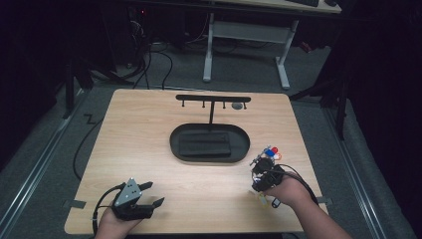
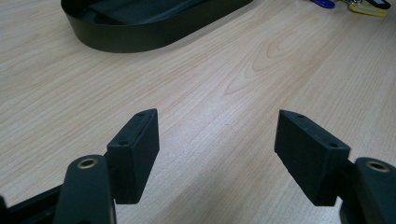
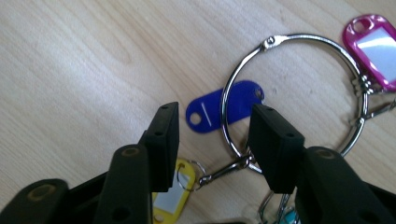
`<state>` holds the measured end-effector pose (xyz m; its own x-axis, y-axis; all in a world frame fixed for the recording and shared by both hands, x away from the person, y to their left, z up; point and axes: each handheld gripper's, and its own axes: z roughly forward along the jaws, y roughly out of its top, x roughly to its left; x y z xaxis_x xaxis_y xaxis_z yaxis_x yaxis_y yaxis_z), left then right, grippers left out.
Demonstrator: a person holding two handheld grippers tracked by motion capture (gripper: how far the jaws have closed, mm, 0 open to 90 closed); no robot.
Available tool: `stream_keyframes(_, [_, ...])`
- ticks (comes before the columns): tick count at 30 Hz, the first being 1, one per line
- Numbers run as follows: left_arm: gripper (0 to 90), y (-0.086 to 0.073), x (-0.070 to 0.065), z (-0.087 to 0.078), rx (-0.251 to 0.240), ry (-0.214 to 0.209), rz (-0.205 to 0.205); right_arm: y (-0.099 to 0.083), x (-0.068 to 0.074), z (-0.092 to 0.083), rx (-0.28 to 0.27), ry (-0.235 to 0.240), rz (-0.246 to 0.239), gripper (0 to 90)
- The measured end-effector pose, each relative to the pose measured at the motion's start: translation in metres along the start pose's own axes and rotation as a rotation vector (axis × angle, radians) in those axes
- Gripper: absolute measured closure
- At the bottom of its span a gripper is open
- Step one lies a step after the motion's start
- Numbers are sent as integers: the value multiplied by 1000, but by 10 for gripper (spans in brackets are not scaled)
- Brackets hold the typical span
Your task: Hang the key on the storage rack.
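Lying in oval tray: dark block

Wooden table — black oval tray; key ring; tags

The high view is dim: dark surroundings swallow the frame edges, and only the wooden table at centre is evenly lit from above. Both gripper views are brighter, with soft sheen on the wood, faint shadows, and slightly soft focus nearest the lens.
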<state>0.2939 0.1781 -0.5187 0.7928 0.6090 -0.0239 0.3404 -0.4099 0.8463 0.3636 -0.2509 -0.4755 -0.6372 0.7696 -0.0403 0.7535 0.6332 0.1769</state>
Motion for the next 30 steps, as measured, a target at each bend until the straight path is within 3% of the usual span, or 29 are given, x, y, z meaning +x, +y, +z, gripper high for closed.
stream_keyframes(4, [315,1,-2,2,10,-9,21,10,-2,2,29,14,8,588])
stream_keyframes(5, [316,1,-3,3,11,-10,25,14,-6,4,23,12,-43,597])
stream_keyframes(6, [316,2,-3,3,10,-11,27,14,1,2,72,20,72,608])
stream_keyframes(7, [316,2,-3,3,11,-12,31,17,-8,6,40,24,-40,613])
stream_keyframes(8, [316,2,-3,4,16,-15,34,18,-9,7,44,29,-47,619])
stream_keyframes(9, [317,2,-4,4,14,-15,35,20,-3,6,87,29,39,631])
stream_keyframes(10, [317,2,-4,4,15,-16,36,22,-9,9,68,28,-32,649])
stream_keyframes(11, [317,2,-3,4,15,-18,36,23,-4,7,104,31,63,662])
stream_keyframes(12, [318,2,-3,4,15,-19,38,25,-12,11,70,34,-37,677])
stream_keyframes(13, [318,3,-3,4,14,-20,38,26,-6,9,109,40,62,686])
stream_keyframes(14, [318,3,-3,4,13,-20,39,29,-5,9,120,46,88,689])
stream_keyframes(15, [318,3,-3,4,15,-21,40,31,-11,12,102,45,21,692])
stream_keyframes(23, [319,2,-3,3,12,-18,44,44,-16,17,169,63,75,727])
stream_keyframes(24, [319,2,-3,3,11,-18,45,45,-17,18,175,59,53,734])
stream_keyframes(25, [320,2,-3,2,12,-18,44,47,-14,18,199,51,81,740])
stream_keyframes(27, [321,2,-3,2,9,-17,44,51,-13,20,208,25,40,751])
stream_keyframes(30, [322,2,-3,2,8,-17,46,54,-8,20,221,-10,52,767])
